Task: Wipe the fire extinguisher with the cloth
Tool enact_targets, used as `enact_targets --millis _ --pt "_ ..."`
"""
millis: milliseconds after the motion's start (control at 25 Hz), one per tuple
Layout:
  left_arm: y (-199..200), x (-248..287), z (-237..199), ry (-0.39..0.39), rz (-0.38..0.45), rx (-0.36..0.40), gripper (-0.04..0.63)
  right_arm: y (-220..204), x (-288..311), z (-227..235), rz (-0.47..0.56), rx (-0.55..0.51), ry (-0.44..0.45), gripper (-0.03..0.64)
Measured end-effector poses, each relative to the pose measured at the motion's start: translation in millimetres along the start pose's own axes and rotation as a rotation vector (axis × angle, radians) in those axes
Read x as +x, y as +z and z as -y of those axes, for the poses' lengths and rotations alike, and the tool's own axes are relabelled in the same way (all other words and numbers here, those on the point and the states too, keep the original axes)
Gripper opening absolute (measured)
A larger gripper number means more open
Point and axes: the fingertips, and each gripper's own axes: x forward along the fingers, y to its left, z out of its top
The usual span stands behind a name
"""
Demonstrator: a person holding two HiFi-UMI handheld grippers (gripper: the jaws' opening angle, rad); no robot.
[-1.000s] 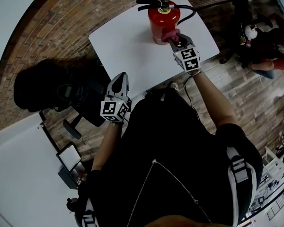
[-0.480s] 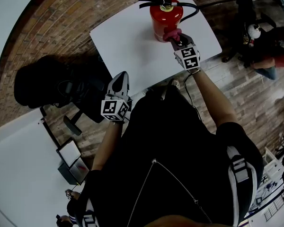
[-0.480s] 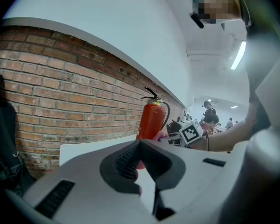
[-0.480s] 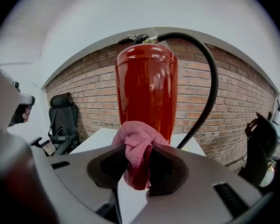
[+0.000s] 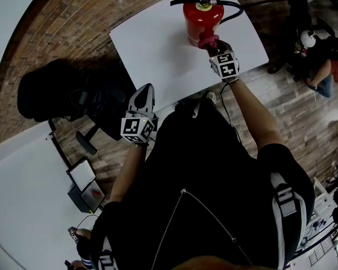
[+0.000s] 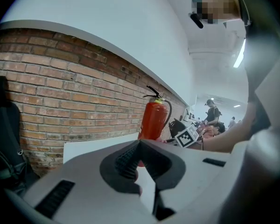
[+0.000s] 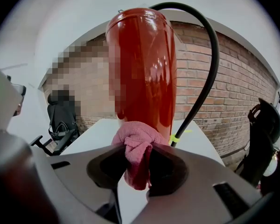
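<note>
A person in dark clothing stands at the near edge of a white rectangular table (image 5: 152, 49), holding a two-jaw gripper in each hand. At far left, a bulky black chair (image 5: 56, 94) sits on the floor by a red brick wall (image 6: 60, 92).

The left gripper (image 5: 146, 90), grey with a black-and-white marker cube, is held over the near left corner of the tabletop. Its own camera shows its jaws pressed together at the tip with nothing between them. From there the view runs across the tabletop to the extinguisher, well apart from this gripper.

A red cylindrical metal fire extinguisher (image 5: 201, 18) stands upright toward the far right corner of the tabletop. It has a brass valve and black lever on top. A black rubber hose (image 5: 234, 10) loops out from its top and down its right side.

The right gripper (image 5: 212, 43) reaches in from the near edge. Its jaws are clamped on a bunched pink terry cloth (image 5: 207, 39). Part of the cloth hangs down between the pads, and the wad above the tips presses against the lower part of the red cylinder, on the side facing the person.

At far right, beyond the table, another person (image 5: 321, 66) sits on the wooden floor area.
</note>
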Motion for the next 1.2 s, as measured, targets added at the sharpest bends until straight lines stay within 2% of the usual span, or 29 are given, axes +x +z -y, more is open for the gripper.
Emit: enact_targets --millis 600,1200 --pt "-10 -4 -9 0.073 -0.013 -0.024 0.017 -47 36 5 -0.107 -0.012 0.031 0.118" --pt "-24 8 2 0.160 -0.019 -0.050 0.017 -104 80 10 -0.208 -0.018 0.081 0.120"
